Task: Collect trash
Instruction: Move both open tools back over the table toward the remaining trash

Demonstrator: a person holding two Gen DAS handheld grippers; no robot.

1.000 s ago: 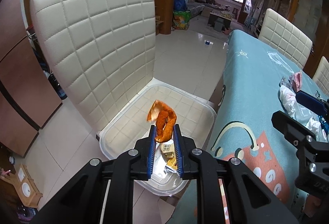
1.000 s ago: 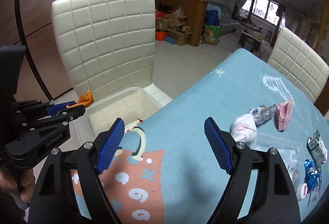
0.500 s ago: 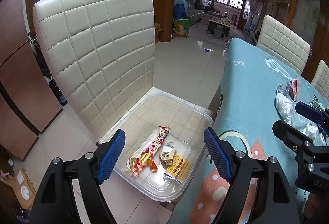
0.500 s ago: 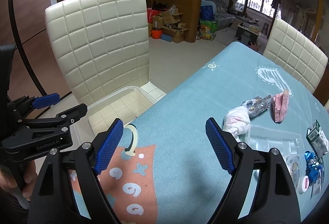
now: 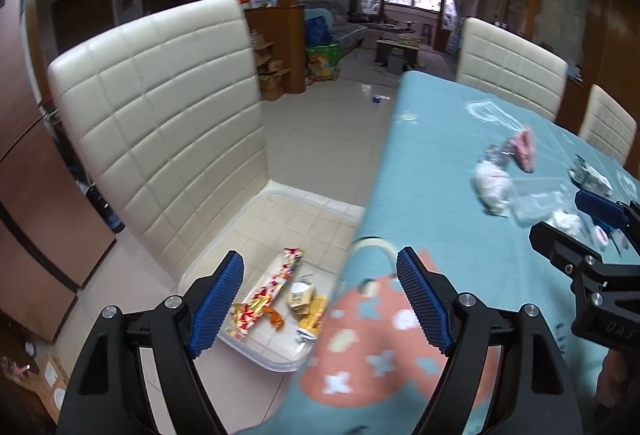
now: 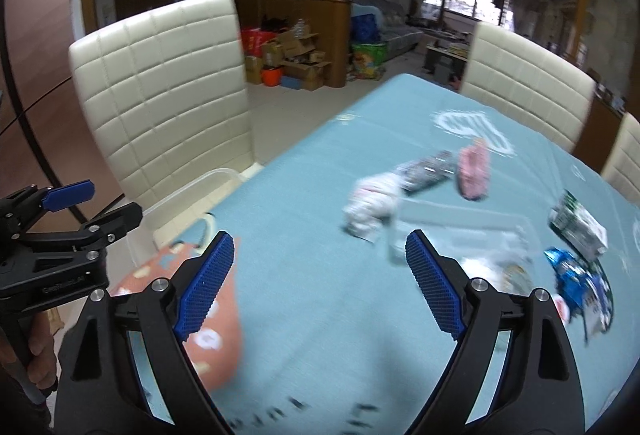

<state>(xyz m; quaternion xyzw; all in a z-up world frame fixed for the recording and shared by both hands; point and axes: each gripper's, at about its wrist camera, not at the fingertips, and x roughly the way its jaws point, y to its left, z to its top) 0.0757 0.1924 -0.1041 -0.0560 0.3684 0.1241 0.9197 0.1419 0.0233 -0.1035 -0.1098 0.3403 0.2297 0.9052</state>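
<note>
Two grippers, neither holding anything. Left gripper [image 5: 320,299]: blue ribbed pads spread wide, nothing between them, hanging over the table edge with the bin below. Right gripper [image 6: 316,283]: jaws opening, only bare cloth between them, aimed at the litter on the table.

Nearest, on the seat of the cream quilted leather chair [image 5: 160,123], sits the clear plastic bin [image 5: 256,219]. Already in it: a red-and-yellow foil wrapper [image 5: 268,295], a small tan carton [image 5: 301,297], a yellow packet [image 5: 314,315] and an orange scrap [image 5: 276,319]. Those count as collected.

Next out, the teal tablecloth with a coral patch [image 6: 304,195]. Still on it, well apart from the bin: a crumpled white tissue wad [image 6: 370,205], a clear plastic tray [image 6: 460,235] just beside it, a silver foil wrapper [image 6: 428,167], a pink crumpled wrapper [image 6: 474,171], a green-and-white small carton [image 6: 578,225], a blue foil wrapper [image 6: 572,269] and some blurred bits near it that I can't identify.

Farther back: more cream chairs, cardboard boxes on the floor, a window.

Judgement: partway, maybe a third done. Four items binned, six or more left. Tissue wad and tray are closest to the right gripper, so likely next. Tray looks thin and slippery, could flex or slip out of a pinch.
</note>
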